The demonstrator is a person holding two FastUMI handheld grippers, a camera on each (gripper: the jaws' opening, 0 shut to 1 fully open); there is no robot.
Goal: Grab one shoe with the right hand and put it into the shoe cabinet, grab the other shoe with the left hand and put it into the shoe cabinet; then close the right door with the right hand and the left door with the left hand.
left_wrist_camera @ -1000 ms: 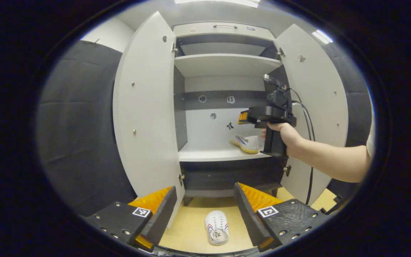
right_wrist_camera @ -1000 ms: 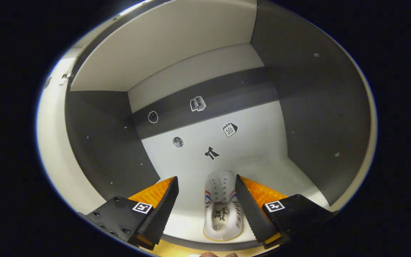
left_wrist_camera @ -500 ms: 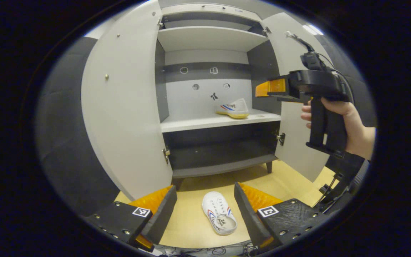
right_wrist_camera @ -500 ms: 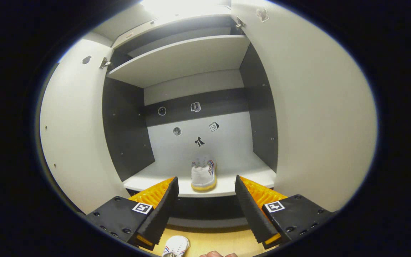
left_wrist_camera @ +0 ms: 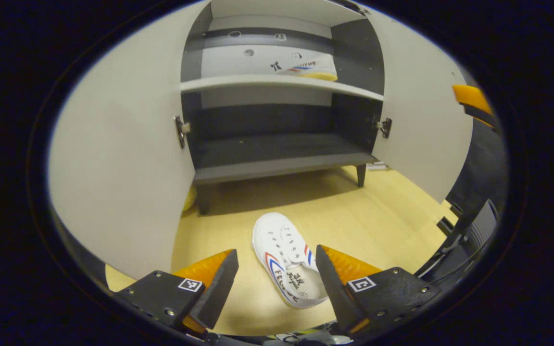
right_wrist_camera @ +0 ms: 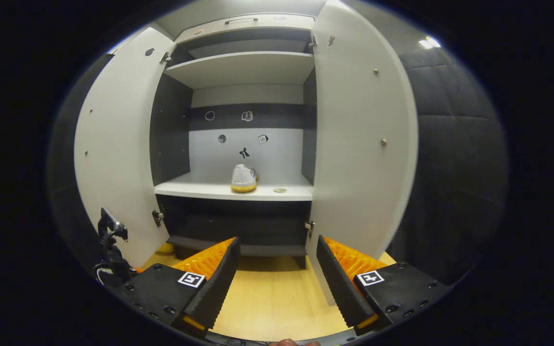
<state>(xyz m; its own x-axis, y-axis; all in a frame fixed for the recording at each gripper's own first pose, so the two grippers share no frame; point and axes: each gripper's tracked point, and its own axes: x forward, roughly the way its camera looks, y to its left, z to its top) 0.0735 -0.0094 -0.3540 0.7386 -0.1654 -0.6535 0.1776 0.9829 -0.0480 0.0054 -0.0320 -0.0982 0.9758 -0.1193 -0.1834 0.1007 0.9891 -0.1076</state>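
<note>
- left gripper (left_wrist_camera: 277, 283): fingers spread wide and holding nothing; a white shoe (left_wrist_camera: 289, 262) lies on the wooden floor (left_wrist_camera: 363, 221) between them, nearer the right finger, toe pointing away.
- right gripper (right_wrist_camera: 277, 281): fingers wide apart and empty, above bare floor.
- ahead of the right fingers stands the shoe cabinet (right_wrist_camera: 243, 67), both doors open, with the other shoe (right_wrist_camera: 244, 178) on its middle shelf.

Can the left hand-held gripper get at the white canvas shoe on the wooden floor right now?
Probably yes: the left hand-held gripper is open, the white canvas shoe lies between its fingers with nothing on it.
</note>
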